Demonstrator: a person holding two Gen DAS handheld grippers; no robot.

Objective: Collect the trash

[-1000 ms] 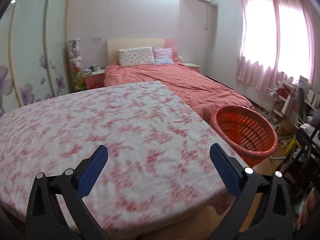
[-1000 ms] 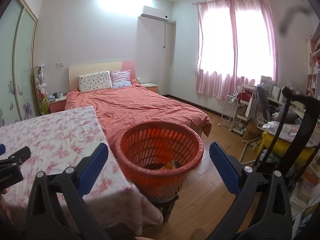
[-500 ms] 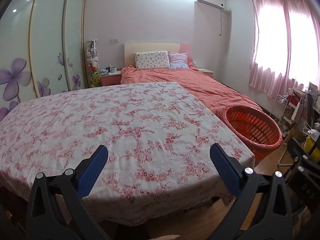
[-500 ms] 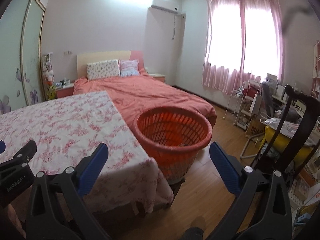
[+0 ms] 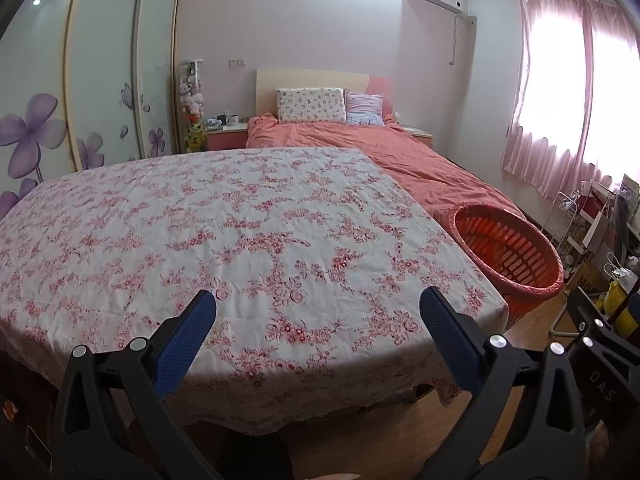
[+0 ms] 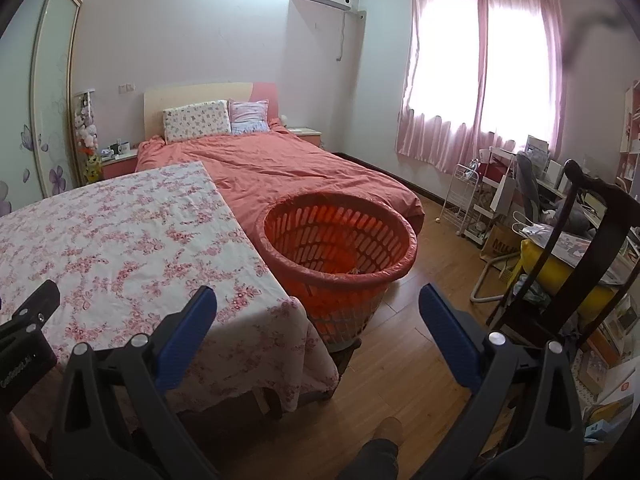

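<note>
Orange plastic basket [image 6: 336, 240] stands on the wooden floor [image 6: 424, 292] just beside the right edge of the table [image 5: 240, 232], lined with a thin bag, and some scraps of trash [image 6: 354, 269] lie at its bottom. Both the left gripper [image 5: 318, 314] and the right gripper [image 6: 318, 312] hang with blue-padded fingers [image 5: 188, 336] spread wide, holding nothing. Only the flowered cloth covers the tabletop.

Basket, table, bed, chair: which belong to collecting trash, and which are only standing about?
For the job:
- orange basket, something small inside
- left hand-held gripper, open
- right hand-held gripper, open

Standing about:
- floral-cloth table
- bed
- dark chair
</note>
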